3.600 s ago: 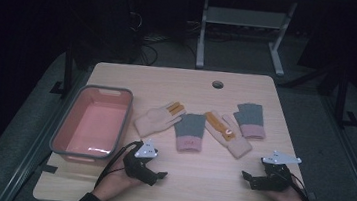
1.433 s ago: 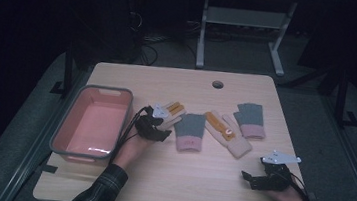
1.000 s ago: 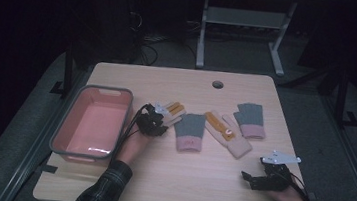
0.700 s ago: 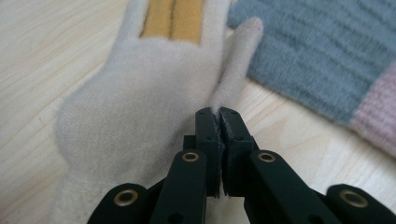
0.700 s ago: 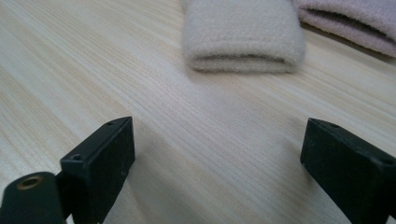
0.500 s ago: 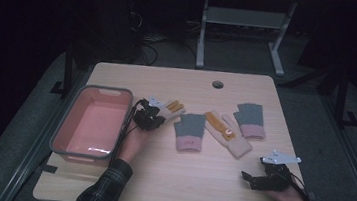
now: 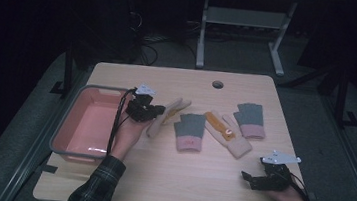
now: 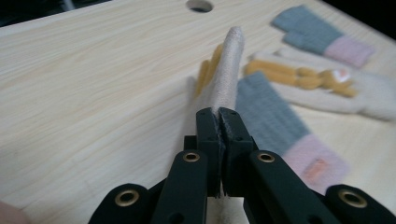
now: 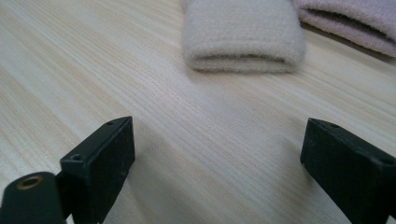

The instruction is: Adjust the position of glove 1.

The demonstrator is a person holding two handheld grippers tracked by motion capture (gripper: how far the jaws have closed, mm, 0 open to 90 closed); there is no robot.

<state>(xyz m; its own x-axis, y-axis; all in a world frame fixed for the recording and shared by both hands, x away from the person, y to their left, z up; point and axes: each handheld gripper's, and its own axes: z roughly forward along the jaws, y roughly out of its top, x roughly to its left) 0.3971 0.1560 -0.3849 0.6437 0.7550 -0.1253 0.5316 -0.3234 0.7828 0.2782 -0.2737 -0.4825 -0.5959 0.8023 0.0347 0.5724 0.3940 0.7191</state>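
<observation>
Since the earlier frames the left tool has gone from the near edge of the surface out to the cream glove and closed on it; its jaws have just been closing, with the glove's edge between them. That glove, which lay flat beside the tub, now hangs tilted from the tool, its near end raised and its far end toward the surface. The right tool sits where it was, and the other 3 gloves have not shifted.

Left to right in the high view: the pink tub with a grey rim stands at the left edge of the surface. Just right of it the left tool, held in a hand with a plaid sleeve, is pinched tight on the cream glove. In the left gripper view the 2 jaws meet with only the fabric of the cream glove between them, and its orange fingers show behind.

Next lies a grey glove with a pink cuff, flat, just beside the held glove. Then a second cream glove with orange fingers, lying at a slant. Then a second grey glove with a pink cuff, its cuff touching that cream one.

At the near right the right tool rests low over bare wood, jaws spread wide and holding nothing; in the right gripper view a cream cuff lies ahead, well apart from the jaws.
</observation>
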